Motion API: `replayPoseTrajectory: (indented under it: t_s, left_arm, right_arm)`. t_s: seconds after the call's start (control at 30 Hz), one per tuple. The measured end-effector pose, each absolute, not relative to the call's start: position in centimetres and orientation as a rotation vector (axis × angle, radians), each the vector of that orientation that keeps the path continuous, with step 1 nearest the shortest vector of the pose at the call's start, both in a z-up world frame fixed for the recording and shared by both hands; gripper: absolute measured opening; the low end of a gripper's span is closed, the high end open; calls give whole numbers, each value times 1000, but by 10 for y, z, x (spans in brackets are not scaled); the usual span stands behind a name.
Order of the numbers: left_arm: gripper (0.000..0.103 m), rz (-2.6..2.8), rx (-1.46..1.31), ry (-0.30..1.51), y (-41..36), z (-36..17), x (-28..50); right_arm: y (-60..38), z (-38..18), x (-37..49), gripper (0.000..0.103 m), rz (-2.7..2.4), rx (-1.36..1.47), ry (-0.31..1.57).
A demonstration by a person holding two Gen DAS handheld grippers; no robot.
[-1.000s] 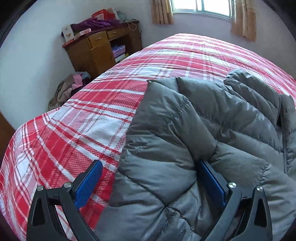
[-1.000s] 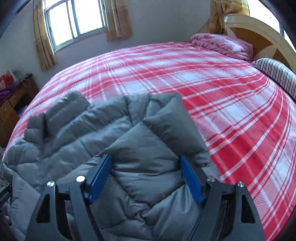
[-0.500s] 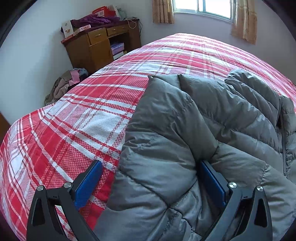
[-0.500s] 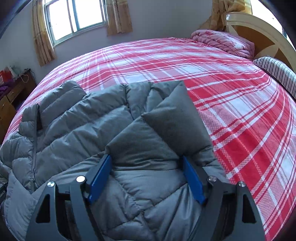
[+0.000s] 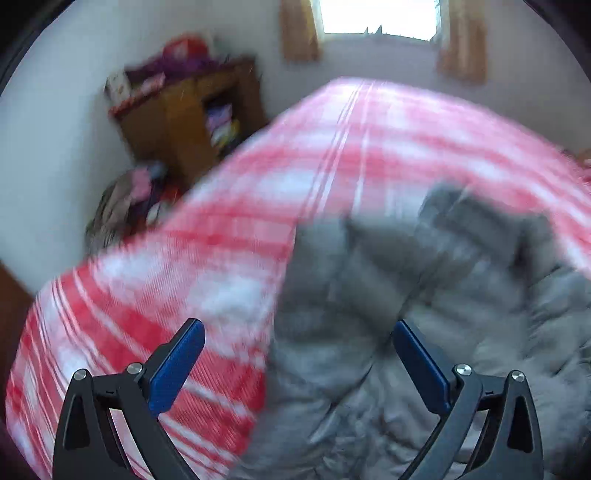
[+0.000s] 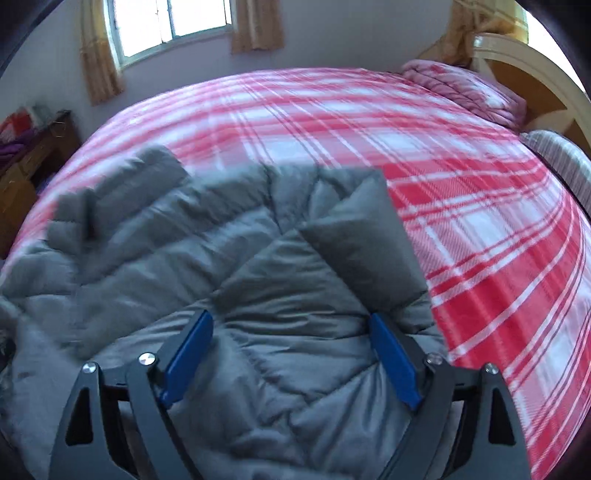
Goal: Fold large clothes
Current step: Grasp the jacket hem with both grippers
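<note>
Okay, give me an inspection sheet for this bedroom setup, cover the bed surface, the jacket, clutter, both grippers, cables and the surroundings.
Surface: bed with red and white plaid cover, otherwise bare around the garment.
Job's things: grey puffer jacket lying bunched on the near side of the bed, one padded flap folded over on top.
Clutter: pile of clothes on the floor by the wooden desk; pink folded blanket at the headboard.
Grippers: left gripper open, jacket edge between its jaws, view blurred; right gripper opening, jacket padding between its jaws.
Cables: nothing seen.
Surroundings: curtained window, pale walls.
</note>
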State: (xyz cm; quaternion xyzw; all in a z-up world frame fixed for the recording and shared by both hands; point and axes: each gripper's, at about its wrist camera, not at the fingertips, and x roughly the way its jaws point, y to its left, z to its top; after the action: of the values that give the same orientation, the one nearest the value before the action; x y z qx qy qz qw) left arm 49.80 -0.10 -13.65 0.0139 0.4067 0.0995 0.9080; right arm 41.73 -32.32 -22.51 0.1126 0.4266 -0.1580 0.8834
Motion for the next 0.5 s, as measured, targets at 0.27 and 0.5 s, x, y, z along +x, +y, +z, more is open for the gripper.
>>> replayPoseTrajectory:
  t_s: [0.27, 0.5]
  left_arm:
    - [102, 87, -7, 867, -29, -108, 583]
    - [102, 3, -158, 948, -48, -119, 661]
  right_arm:
    - [-322, -171, 479, 99, -196, 238, 884]
    - [-322, -163, 551, 101, -149, 269, 864]
